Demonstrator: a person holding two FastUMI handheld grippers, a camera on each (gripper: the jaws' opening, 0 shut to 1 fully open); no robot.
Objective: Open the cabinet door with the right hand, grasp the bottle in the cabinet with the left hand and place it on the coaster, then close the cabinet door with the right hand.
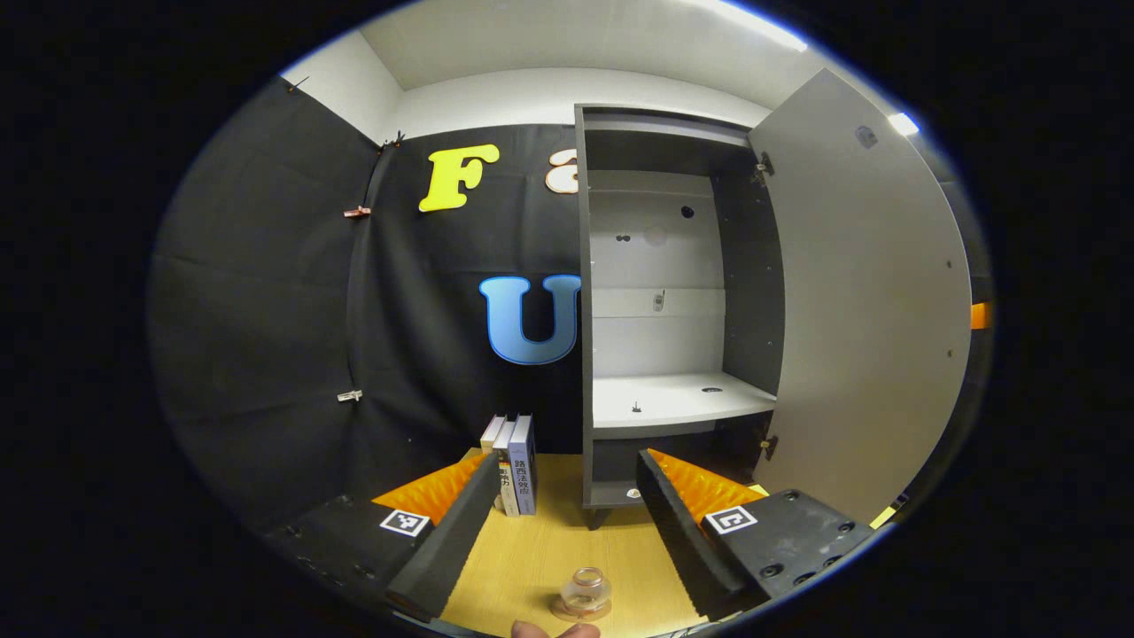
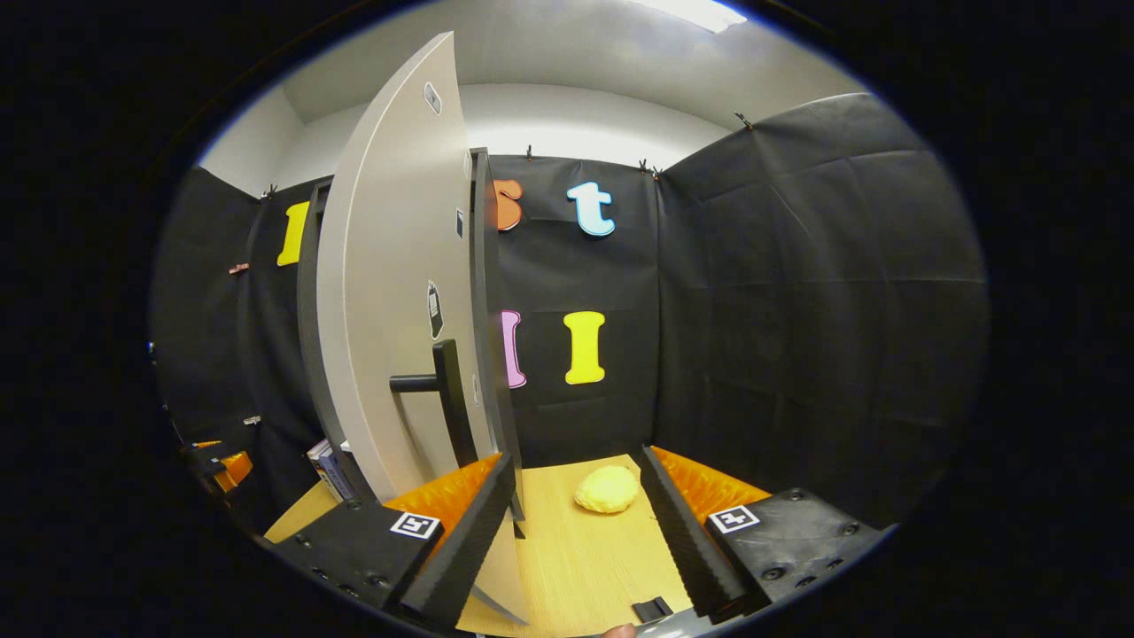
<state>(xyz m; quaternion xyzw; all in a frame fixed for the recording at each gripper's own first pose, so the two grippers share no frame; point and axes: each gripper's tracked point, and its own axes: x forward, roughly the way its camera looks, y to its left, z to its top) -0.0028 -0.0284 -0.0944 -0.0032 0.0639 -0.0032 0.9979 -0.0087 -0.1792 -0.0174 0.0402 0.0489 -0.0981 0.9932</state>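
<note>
The grey cabinet [image 1: 673,292] stands open, its door [image 1: 864,301] swung out to the right. Its white shelf [image 1: 678,399] holds just a couple of tiny dark bits. A small clear glass bottle [image 1: 586,589] stands on a coaster [image 1: 580,611] on the wooden table, low between the fingers of my open left gripper [image 1: 567,461]. In the right gripper view the door [image 2: 390,310] shows almost edge-on, and its black handle [image 2: 447,399] is just above my left finger [image 2: 461,532]. My right gripper [image 2: 576,461] is open and grips nothing.
Three books [image 1: 512,465] stand left of the cabinet. A yellow lump [image 2: 607,489] lies on the table [image 2: 576,549] ahead of the right gripper, and a small black piece [image 2: 651,609] lies near the front edge. The other gripper [image 2: 217,465] shows at far left.
</note>
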